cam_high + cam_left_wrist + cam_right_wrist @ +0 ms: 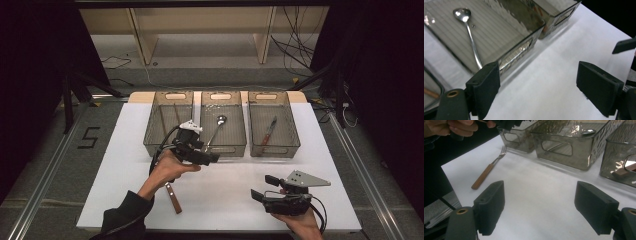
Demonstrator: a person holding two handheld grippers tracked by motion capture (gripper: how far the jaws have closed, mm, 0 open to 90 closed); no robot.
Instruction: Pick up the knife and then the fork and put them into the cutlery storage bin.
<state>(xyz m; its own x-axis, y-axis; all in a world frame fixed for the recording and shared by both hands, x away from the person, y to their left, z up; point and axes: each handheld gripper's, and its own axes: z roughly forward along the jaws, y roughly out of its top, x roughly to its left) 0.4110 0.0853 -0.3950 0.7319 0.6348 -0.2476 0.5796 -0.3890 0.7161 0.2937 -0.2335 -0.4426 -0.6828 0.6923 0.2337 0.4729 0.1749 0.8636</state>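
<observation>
Looks like cutlery is being sorted into the three clear plastic bins (222, 125). Both the left tongs (212, 158) and right tongs (260, 187) are held wide open, nothing gripped. Next, the wooden-handled fork (487, 170) on the white desk (225, 185) probably needs to be grabbed.

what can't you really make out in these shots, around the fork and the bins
- Fork, high view: tines hidden under the left hand.
- Left bin, high view: contents too faint; left gripper covers its front.
- Knife, right gripper view: cut off by the frame edge.
</observation>
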